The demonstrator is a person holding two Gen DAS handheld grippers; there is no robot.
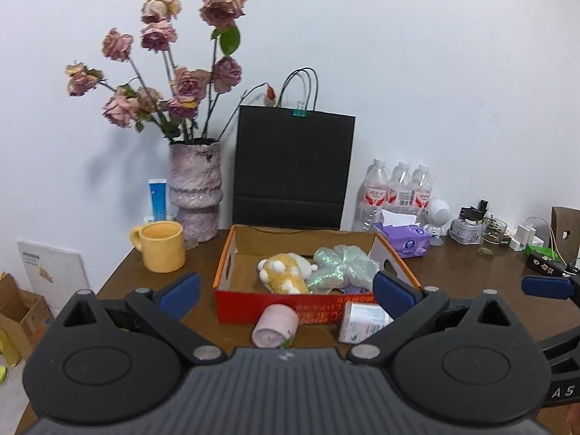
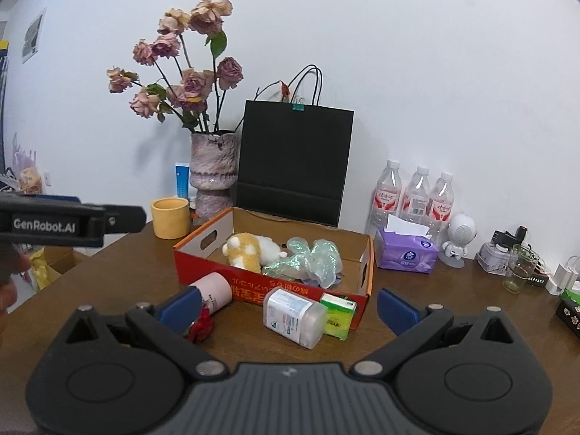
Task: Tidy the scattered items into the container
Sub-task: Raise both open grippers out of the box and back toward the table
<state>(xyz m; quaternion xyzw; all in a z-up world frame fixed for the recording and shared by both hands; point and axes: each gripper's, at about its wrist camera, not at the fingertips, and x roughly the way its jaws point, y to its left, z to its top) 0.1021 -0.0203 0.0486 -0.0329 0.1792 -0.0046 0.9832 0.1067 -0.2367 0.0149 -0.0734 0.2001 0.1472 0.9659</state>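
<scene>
1. The container is an open cardboard box [image 2: 275,282] with a red-orange outside, in the middle of both frames on the brown table [image 2: 435,290]. Inside it lie a yellow and white plush toy [image 2: 250,248] and a crumpled iridescent plastic bag [image 2: 308,259].
2. Outside the box, against its near wall in the lower centre, four items lie on the table: a pink cylindrical jar [image 2: 215,291] on its side, a white plastic bottle [image 2: 293,317] with a blue label also on its side, a small green carton [image 2: 339,313] touching the box corner, and a small red flower [image 2: 201,330] just below the jar.
3. The left gripper [image 1: 286,295] has its tongs spread wide and holds nothing; the jar and bottle show between its blue pads. The right gripper [image 2: 288,310] is also spread wide and empty, with the bottle and carton between its pads.
4. In my judgement some items are in and some are still out, so the work is partly done.
5. To do the pick well: take one item only. The bottle and carton touch each other, so close on the bottle across its narrow side, clear of the carton.
6. The round jar may roll; grip across its body, not on its ends.
7. Lift above the box wall before moving over it, and release low onto the free floor at the left inside.
</scene>
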